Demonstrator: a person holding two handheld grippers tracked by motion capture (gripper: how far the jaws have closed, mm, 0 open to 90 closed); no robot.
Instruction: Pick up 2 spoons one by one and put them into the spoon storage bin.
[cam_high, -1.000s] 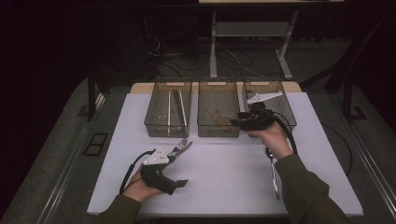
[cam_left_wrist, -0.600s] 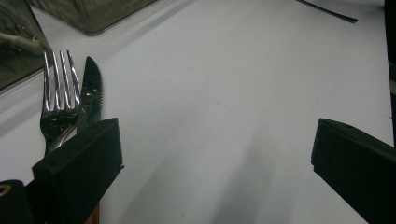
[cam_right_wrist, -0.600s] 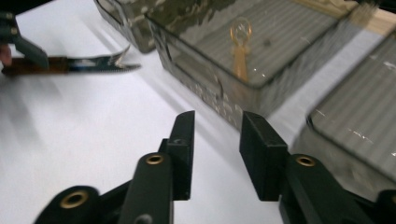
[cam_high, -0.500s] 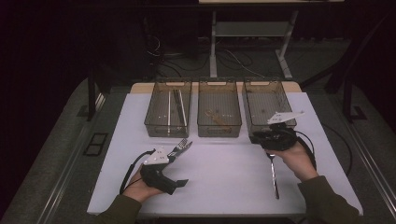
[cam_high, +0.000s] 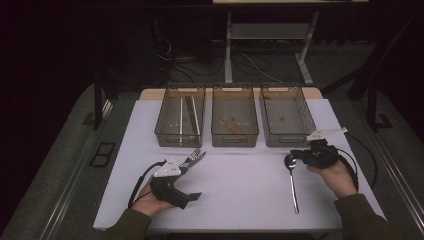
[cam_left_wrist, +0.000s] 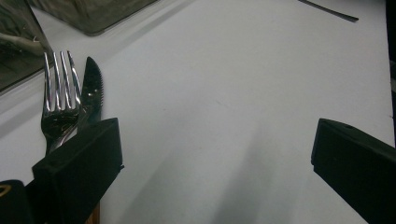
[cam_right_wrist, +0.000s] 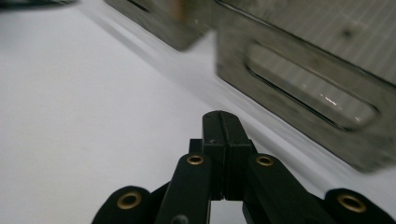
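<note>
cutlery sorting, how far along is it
Partly done. The left bin already holds long utensils, and the middle bin a brownish piece; the right bin looks nearly bare. In hand: nothing. The right gripper, jaws shut with nothing between them, sits by the spoon. The left gripper is open beside the fork and knife. Those three remain on the table.

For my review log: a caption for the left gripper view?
Open left tongs over the white table, fork and knife beside one jaw.

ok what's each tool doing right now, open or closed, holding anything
left tool: open, holding nothing; a silver metal fork and a serrated knife lie beside one jaw.
right tool: closed, empty, jaws just closing.
</note>
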